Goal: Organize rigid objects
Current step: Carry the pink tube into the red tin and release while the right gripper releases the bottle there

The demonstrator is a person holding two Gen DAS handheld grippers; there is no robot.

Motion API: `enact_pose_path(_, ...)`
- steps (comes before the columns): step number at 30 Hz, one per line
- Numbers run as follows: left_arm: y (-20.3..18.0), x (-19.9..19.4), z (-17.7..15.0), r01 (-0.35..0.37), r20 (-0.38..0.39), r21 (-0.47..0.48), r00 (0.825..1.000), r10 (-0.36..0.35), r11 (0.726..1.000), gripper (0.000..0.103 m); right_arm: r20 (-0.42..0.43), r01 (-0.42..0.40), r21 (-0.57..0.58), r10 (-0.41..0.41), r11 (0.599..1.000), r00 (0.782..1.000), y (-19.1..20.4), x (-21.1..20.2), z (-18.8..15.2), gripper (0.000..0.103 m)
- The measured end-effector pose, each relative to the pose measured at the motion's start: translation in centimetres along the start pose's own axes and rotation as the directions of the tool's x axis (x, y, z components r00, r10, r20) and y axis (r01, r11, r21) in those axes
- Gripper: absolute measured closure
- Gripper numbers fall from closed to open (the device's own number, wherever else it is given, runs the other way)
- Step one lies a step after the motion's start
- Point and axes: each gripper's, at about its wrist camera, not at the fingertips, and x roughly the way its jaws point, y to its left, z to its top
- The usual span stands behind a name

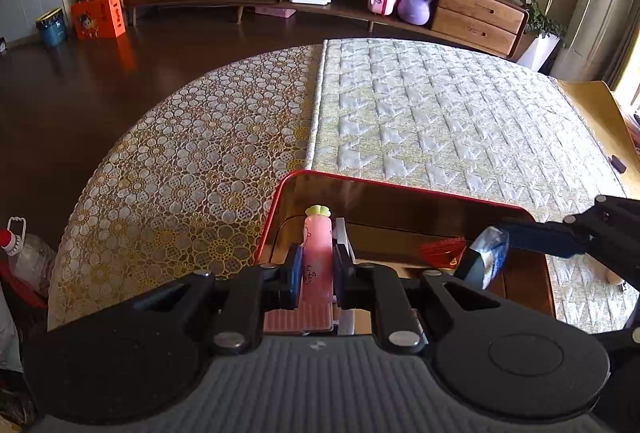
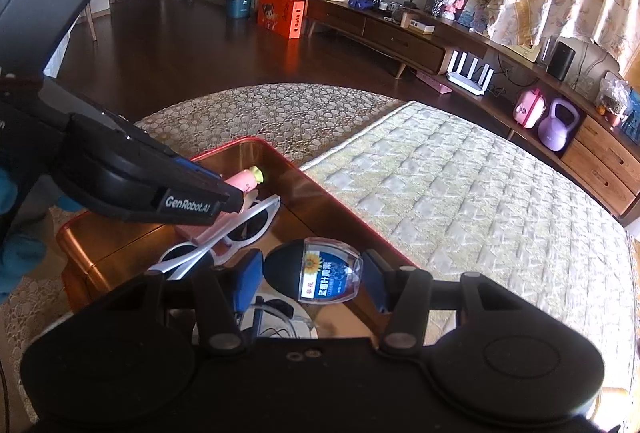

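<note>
Two cloths (image 1: 192, 169) over one table.

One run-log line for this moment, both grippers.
left gripper: shut on pink tube | right gripper: holding oval case | both over red-rimmed tray | white sunglasses in tray
</note>
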Motion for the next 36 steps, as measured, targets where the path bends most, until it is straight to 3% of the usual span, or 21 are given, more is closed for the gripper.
enact_pose_path(16,-0.3,1.6,0.3,0.019,-0.005,0.02,1.0,-0.019,1.0,0.087,-0.049,0.012,-0.033,-0.013,0.999,0.999,0.6,2.5,-0.3,0.047)
enact_pose_path(20,-0.2,1.6,0.3,0.02,-0.008,0.013,1.0,-0.02,1.0,0.087,-0.027,0.017,-0.03,-0.018,0.999,0.999,0.5,1.7,-0.6,0.038)
enact_pose_path(36,-0.8,-0.8,-0.3,0.024,0.004,0.01,1.0,-0.024,1.0,0.087,0.036,-0.029,0.068,0.027,0.997,0.999,-0.5,-2.7,-1.0,0.037)
